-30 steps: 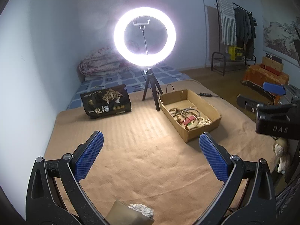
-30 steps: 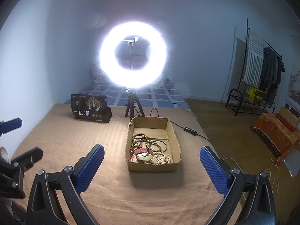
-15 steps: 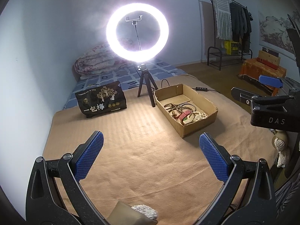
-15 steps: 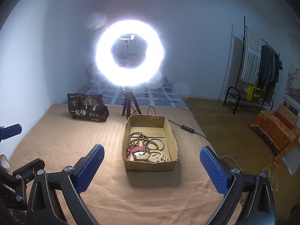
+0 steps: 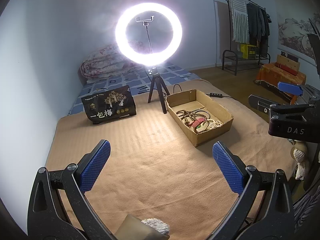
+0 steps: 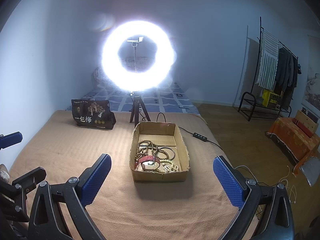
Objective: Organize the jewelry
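the jewelry (image 6: 156,156) lay heaped in the near end of an open cardboard box (image 6: 184,140) on a tan blanket (image 6: 60,146) spread over what looked like a bed; brown bead strings, a dark bangle, a red strap and pale beads lay tangled over one another, and the far end of the box was bare; nothing lay on the blanket outside the box that i could see. the left claw (image 5: 161,168) hung released and empty, fingers spread wide, over bare blanket, with the box ahead and to its right; the right claw (image 6: 162,178) was likewise released and empty, almost squarely facing the box's near wall. a heap in the box fits either pieces gathered in or pieces waiting to be sorted out, so i could not judge the stage.

the risks, as i judged them: the strings overlapped, so a pinch on one strand could drag its neighbours up and spill them on the blanket; the box looked light and its walls ragged, so a finger catching the rim could tip or slide it on the soft cover; the ring light (image 6: 138,56) on its tripod stood just behind the box with its cable (image 6: 200,137) alongside, and a wide sweep could snag either; its glare might also hide thin pieces. a dark printed bag (image 6: 92,117) stood well apart, to the left.
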Motion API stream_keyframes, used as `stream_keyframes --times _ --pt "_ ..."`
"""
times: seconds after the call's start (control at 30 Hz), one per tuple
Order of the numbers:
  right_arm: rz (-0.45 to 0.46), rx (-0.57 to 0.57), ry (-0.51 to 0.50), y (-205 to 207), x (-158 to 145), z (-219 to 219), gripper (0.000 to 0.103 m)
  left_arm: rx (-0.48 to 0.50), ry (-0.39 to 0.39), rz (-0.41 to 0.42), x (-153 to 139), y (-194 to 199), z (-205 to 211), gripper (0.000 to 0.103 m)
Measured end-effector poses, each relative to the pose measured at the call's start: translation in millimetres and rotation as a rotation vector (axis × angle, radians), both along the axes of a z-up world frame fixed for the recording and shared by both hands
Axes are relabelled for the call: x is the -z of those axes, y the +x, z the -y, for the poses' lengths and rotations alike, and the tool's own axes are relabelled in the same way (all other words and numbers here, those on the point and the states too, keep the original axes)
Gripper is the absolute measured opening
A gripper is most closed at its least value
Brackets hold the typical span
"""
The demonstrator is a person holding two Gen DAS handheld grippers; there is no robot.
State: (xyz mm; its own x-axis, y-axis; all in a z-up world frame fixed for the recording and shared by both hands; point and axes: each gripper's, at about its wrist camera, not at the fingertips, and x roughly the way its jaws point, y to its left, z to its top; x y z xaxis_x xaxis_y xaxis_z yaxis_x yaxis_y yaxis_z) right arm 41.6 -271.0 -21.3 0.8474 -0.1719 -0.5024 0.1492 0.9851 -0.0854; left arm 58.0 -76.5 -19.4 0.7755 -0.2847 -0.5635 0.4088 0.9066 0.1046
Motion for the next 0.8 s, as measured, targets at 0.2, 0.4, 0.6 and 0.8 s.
stream_keyframes --times 0.2,0.4,0.6,0.8 --pt "0.000 0.000 -0.001 0.1 0.0 -0.1 0.103 -0.002 0.000 0.000 0.3 -0.1 0.5 0.103" --pt "-0.001 0.000 -0.001 0.1 0.0 0.0 0.103 -0.002 0.002 0.000 -0.4 -0.4 -0.1 0.103" --pt "-0.001 0.000 -0.001 0.1 0.0 0.0 0.103 -0.002 0.000 0.000 -0.4 -0.6 -0.1 0.103" --pt "-0.001 0.000 -0.001 0.3 -0.2 0.0 0.103 -0.001 0.001 0.001 -0.5 -0.6 0.0 0.103"
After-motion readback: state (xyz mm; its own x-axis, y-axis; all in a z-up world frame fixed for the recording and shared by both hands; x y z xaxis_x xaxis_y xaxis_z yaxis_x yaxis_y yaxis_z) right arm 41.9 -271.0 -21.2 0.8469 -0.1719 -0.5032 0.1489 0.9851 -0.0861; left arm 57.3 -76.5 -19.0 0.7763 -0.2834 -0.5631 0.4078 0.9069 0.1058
